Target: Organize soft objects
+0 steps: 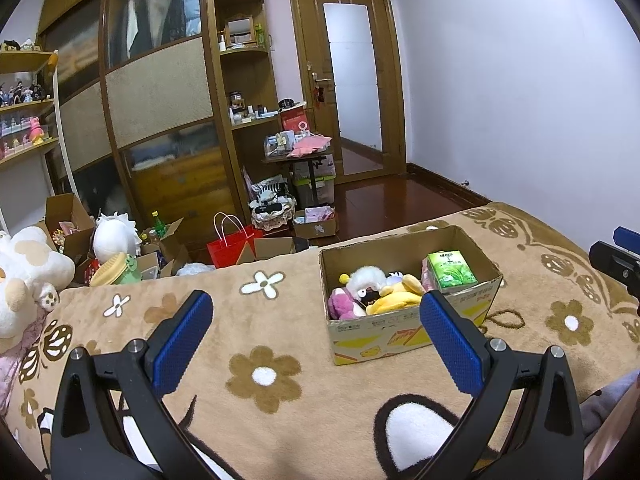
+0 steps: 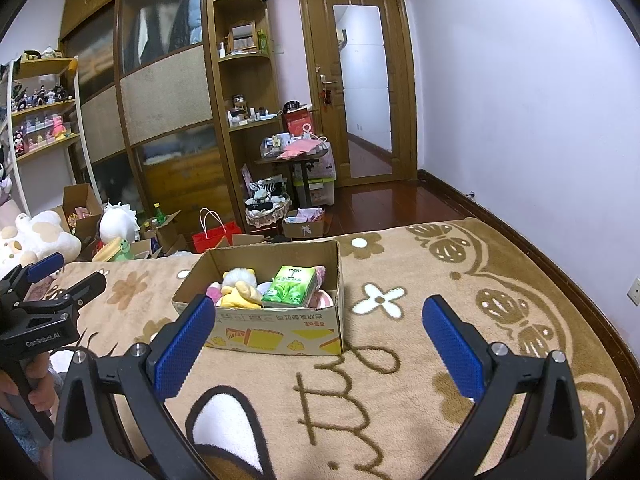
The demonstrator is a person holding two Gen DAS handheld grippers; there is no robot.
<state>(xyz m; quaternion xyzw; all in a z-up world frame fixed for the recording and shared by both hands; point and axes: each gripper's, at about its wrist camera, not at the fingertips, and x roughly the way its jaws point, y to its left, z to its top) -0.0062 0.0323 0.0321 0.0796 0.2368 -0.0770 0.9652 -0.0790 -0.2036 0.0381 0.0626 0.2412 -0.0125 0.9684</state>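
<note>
A cardboard box (image 1: 412, 338) (image 2: 280, 330) stands on the tan flowered blanket (image 1: 280, 320) (image 2: 400, 360). Inside lie a yellow plush (image 1: 394, 298) (image 2: 240, 296), a pink plush (image 1: 342, 306), a white fluffy toy (image 1: 366, 278) (image 2: 240, 276) and a green tissue pack (image 1: 452, 272) (image 2: 290, 286). My left gripper (image 1: 316, 312) hovers open above the blanket, just left of the box, nothing between its blue pads (image 1: 180, 344). My right gripper (image 2: 320, 314) is open too, in front of the box's right end, empty. Each gripper shows at the edge of the other's view.
A big white and tan plush (image 1: 24, 276) (image 2: 36, 236) lies at the bed's left end. On the floor beyond are open cartons, a white round plush (image 1: 114, 236) (image 2: 118, 222), a red bag (image 1: 232, 246) (image 2: 214, 238) and a wardrobe (image 1: 160, 100). A hand (image 2: 40, 392) holds the left gripper's handle.
</note>
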